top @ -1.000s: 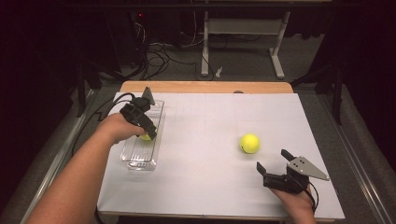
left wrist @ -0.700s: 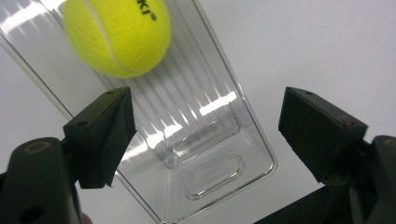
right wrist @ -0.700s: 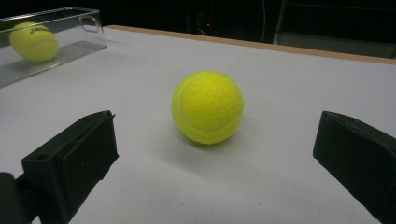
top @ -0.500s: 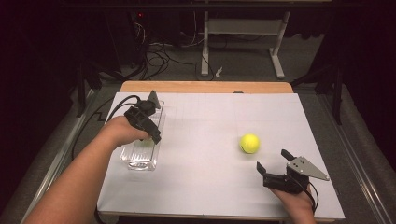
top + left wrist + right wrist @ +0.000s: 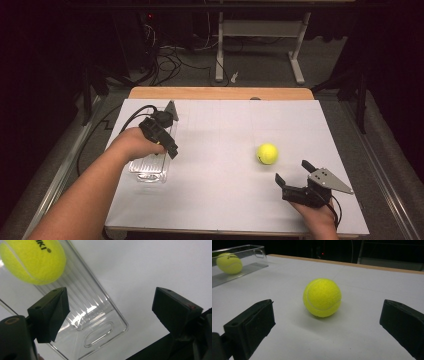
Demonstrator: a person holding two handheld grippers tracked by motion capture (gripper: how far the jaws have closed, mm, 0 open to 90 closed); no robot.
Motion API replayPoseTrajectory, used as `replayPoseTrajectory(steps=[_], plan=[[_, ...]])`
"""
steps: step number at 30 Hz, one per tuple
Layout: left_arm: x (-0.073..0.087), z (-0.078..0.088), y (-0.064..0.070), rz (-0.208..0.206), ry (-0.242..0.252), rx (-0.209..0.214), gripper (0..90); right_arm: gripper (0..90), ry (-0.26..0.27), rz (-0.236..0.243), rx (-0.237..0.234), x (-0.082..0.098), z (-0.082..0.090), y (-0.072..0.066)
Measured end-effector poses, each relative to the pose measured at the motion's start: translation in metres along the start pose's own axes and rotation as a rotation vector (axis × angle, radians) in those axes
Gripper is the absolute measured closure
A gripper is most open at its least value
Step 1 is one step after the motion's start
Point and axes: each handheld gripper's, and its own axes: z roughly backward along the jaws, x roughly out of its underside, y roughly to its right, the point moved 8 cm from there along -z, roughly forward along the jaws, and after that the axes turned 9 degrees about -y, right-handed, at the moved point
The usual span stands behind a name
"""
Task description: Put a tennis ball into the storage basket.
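Note:
A clear plastic tray (image 5: pixel 150 167) lies at the table's left side, and a yellow tennis ball (image 5: pixel 32 260) rests inside it. My left gripper (image 5: pixel 170 147) hangs over the tray, and its jaws have just been opening. In the left gripper view it (image 5: pixel 110 297) is open with nothing between the jaws, and the ball lies beyond the left one. A second tennis ball (image 5: pixel 267 153) sits on the white table at the right. My right gripper (image 5: pixel 292 172) rests open just short of it, and that ball (image 5: pixel 322 297) lies ahead between the wide jaws.
The white table top (image 5: pixel 220 130) has a wooden strip (image 5: pixel 220 93) along its far edge. Beyond it are a dark floor, cables (image 5: pixel 170 55) and a white stand (image 5: pixel 260 35). The tray with its ball (image 5: pixel 229 263) is at the far left of the right gripper view.
My left gripper has shifted a little to the right over the tray and its jaws have spread. The ball seen at its tips before is now hidden beneath it. The right gripper stayed still.

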Motion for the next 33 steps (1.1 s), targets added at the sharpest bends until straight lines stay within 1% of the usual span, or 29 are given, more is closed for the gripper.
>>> replayPoseTrajectory(steps=[5, 8, 18, 24, 27, 30, 33], plan=[[0.003, 0.0, 0.006, -0.02, -0.005, 0.005, 13.9, 0.2, 0.002, 0.0, 0.0, 0.0, 0.0, 0.0], [0.005, -0.002, 0.01, -0.035, -0.011, -0.003, 12.9, 0.2, 0.0, 0.001, 0.0, 0.0, 0.0, 0.0], [0.011, -0.004, 0.028, -0.08, -0.009, 0.01, 5.8, 0.2, -0.005, -0.002, 0.002, 0.001, -0.001, -0.001], [0.018, -0.007, 0.041, -0.126, -0.027, 0.004, 1.1, 0.2, -0.004, -0.002, 0.002, 0.001, -0.001, -0.001], [0.018, -0.007, 0.047, -0.133, -0.017, 0.008, 0.6, 0.2, -0.003, -0.001, 0.003, 0.001, 0.0, -0.002], [0.019, -0.007, 0.052, -0.144, -0.023, 0.011, 0.6, 0.2, 0.0, 0.0, 0.004, 0.0, 0.0, -0.002], [0.018, -0.006, 0.056, -0.145, -0.015, 0.022, 0.6, 0.2, 0.0, 0.0, 0.004, 0.0, 0.0, -0.001]])
